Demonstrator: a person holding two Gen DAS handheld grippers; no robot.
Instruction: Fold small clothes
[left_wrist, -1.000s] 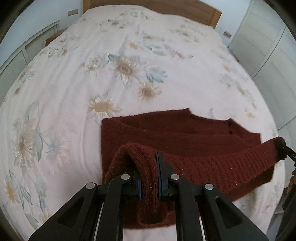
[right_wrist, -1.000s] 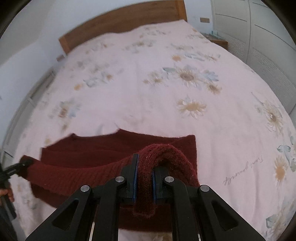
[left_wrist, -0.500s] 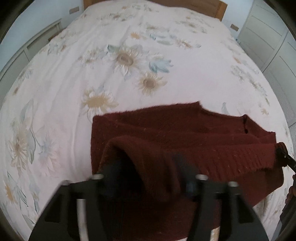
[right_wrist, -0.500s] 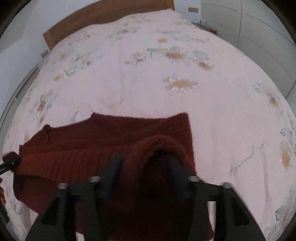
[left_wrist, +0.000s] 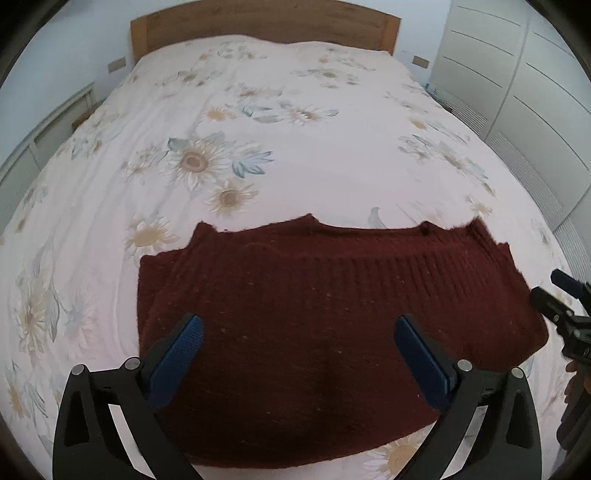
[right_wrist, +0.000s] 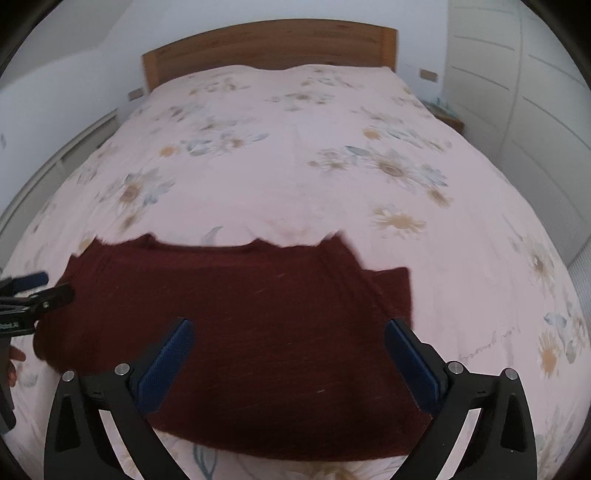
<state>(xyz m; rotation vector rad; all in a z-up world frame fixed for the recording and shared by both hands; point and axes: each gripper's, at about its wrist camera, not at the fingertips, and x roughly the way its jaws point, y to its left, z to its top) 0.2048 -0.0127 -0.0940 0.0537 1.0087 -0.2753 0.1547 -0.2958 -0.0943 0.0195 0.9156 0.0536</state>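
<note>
our left gripper (left_wrist: 298, 332) and right gripper (right_wrist: 285, 334) both spread wide, empty, above dark red knit sweater (left_wrist: 325, 314) lying folded on floral bedspread (left_wrist: 258, 110). risk we see: loose upper layer slipping askew if next pinch drags.

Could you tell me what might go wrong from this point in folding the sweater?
1. The dark red knitted sweater lies near the foot edge of the floral-covered bed; a tug could drag it off.
2. Its far edge looks uneven, so another fold may come out crooked.
3. The open left gripper and right gripper could snag the loose knit.
</note>
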